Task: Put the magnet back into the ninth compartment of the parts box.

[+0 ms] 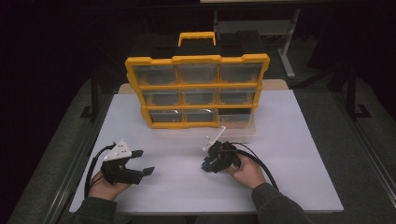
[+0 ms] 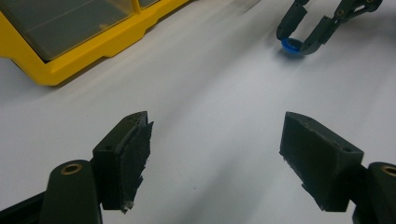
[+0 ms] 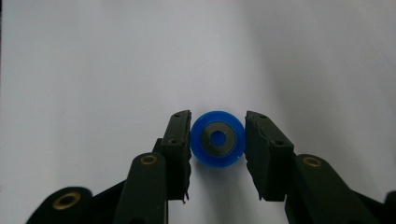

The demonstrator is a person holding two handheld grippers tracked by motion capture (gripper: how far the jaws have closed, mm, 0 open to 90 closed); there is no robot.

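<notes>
Right gripper (image 3: 218, 140) lower centre of its own view, jaws against both sides of a blue wheel (image 3: 218, 138) on the white table (image 3: 93, 70); grip looks closed on it. Left gripper (image 1: 140, 162) lower left of high view, jaws wide open, empty. Yellow drawer organizer (image 1: 196, 91) upper centre.

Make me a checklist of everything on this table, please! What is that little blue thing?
Surface: white table, flat and bare around the hands.
Job's things: yellow organizer standing upright with clear drawers; small blue wheel with a dark hub, lying flat on the table.
Clutter: nothing seen.
Grippers: left gripper open wide, holding nothing; right gripper straddling the wheel, pads at its sides; grip cannot be told.
Cables: black cable trails from the right gripper.
Surroundings: dark room, grey floor.
</notes>
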